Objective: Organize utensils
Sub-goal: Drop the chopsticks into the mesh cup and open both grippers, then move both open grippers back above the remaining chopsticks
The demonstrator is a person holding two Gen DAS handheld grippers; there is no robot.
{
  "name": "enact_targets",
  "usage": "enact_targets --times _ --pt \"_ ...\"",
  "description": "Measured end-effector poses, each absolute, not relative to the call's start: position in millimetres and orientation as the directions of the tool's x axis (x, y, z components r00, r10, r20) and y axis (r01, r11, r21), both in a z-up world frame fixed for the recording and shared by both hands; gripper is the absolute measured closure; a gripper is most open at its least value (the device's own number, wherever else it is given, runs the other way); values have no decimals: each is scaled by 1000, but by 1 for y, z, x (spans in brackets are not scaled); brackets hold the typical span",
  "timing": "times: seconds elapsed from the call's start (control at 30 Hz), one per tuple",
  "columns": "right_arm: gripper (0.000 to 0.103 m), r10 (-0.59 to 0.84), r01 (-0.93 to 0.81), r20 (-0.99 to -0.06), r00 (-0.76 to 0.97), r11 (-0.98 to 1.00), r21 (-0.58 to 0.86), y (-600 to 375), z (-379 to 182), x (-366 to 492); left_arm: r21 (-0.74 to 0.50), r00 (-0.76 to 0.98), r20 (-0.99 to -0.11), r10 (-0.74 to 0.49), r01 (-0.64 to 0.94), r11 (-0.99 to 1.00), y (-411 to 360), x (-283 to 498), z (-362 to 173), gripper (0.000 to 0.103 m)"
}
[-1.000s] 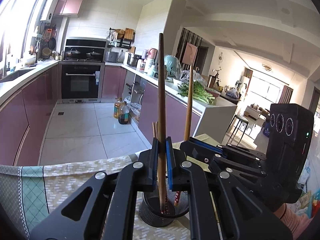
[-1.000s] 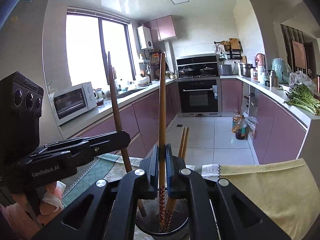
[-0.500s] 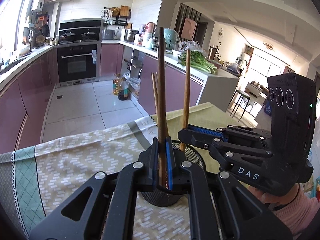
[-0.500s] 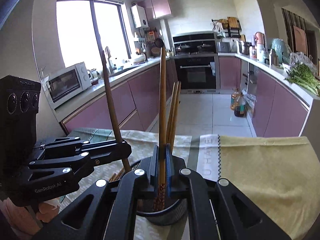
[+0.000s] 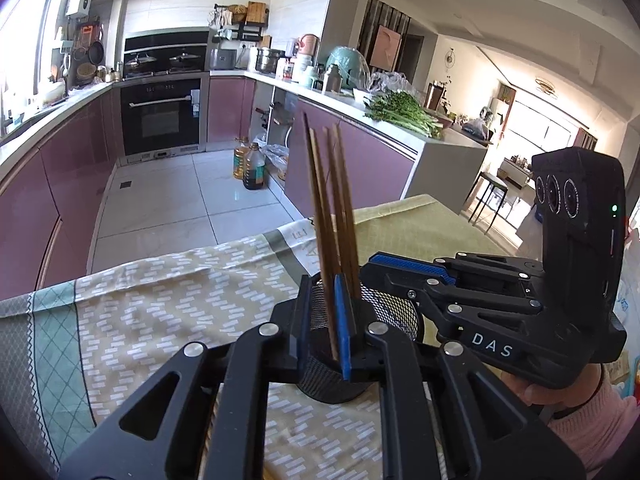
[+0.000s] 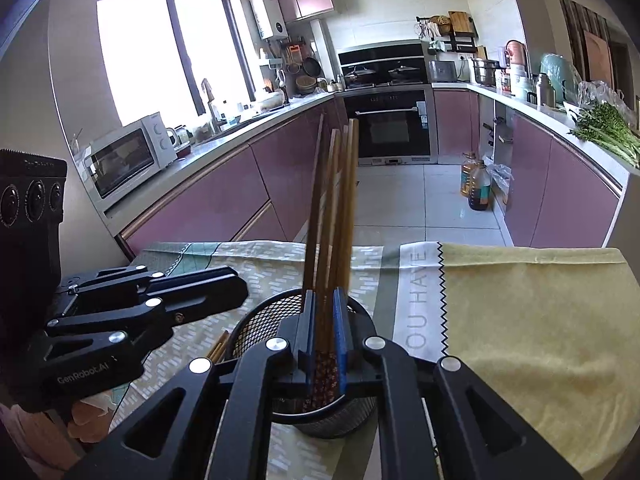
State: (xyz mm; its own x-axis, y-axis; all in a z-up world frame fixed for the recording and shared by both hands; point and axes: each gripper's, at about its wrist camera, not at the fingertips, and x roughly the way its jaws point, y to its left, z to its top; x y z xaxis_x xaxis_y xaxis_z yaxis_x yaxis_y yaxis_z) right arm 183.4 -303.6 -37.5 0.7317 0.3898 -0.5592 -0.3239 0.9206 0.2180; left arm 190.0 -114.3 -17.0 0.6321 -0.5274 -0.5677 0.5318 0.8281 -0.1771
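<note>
Chopsticks (image 5: 328, 208) in holder (image 5: 394, 312) (black mesh)

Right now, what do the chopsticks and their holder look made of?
The chopsticks look like brown wood or bamboo, matte, with red patterned tips. The holder looks like black metal mesh: open see-through grid wall and a solid rim, though coated plastic can't be excluded.

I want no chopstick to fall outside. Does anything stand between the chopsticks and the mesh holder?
Nothing visible does. The chopsticks already stand inside the mesh holder. The jaws of the left gripper are opening, with one chopstick between them.
</note>
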Motion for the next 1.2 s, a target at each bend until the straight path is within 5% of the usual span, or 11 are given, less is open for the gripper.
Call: enact_targets --times 0.4,0.77,1.2 --pt "67 486 -448 -478 732 872 200 -282 -21 127 -132 765 -449 -461 454 881 -45 124 6 63" --pt "66 556 -519 -597 579 815 257 -232 -74 107 -146 682 -633 -366 359 922 -2 100 -69 63" --pt "66 522 -501 -689 504 826 259 -207 -110 104 -142 593 -733 -332 344 928 0 96 -114 65"
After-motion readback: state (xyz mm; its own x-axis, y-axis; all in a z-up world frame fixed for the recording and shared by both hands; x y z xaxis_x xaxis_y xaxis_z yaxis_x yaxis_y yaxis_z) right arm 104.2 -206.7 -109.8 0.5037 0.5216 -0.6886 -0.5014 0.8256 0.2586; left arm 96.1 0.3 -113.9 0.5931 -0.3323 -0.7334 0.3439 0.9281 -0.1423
